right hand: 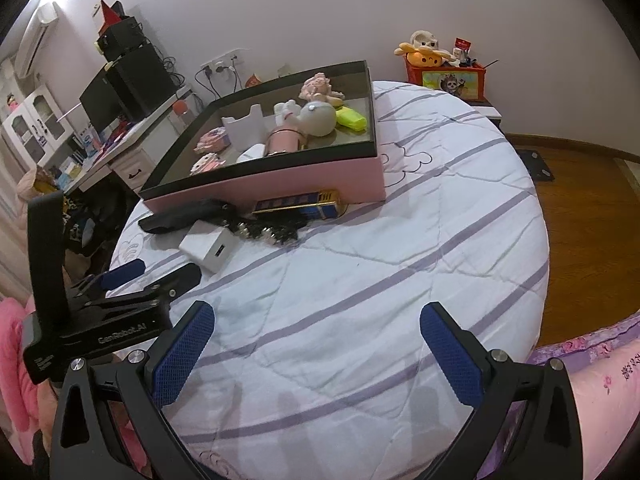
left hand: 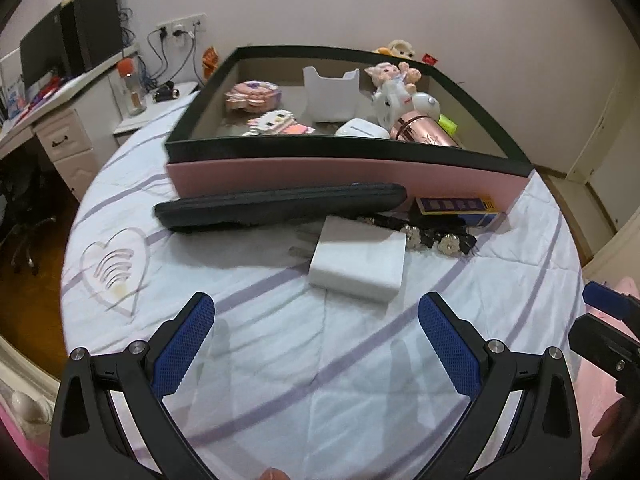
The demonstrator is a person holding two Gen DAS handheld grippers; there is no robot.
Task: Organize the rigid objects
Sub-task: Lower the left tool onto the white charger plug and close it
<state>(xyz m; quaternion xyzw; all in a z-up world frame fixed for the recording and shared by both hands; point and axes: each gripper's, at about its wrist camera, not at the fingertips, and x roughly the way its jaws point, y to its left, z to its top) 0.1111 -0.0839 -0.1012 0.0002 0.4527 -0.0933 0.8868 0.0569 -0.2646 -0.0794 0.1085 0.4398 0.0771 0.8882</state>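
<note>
Both hand-held grippers, left (left hand: pixel 316 308) & right (right hand: pixel 316 316), gape empty; box (left hand: pixel 348 170) holds toys, pink bottle (left hand: pixel 424 132).

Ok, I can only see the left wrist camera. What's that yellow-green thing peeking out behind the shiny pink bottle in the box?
Observer: The right wrist view shows it whole. It's a yellow highlighter, lying flat by the right wall of the box.
Operator: Does the white charger have a hole in it?
Observer: Yes. The white charger has a port on the side turned toward the right camera.
Operator: Is my gripper touching it?
Observer: No. The left gripper is open and just short of the charger, with bedsheet showing between them.
</note>
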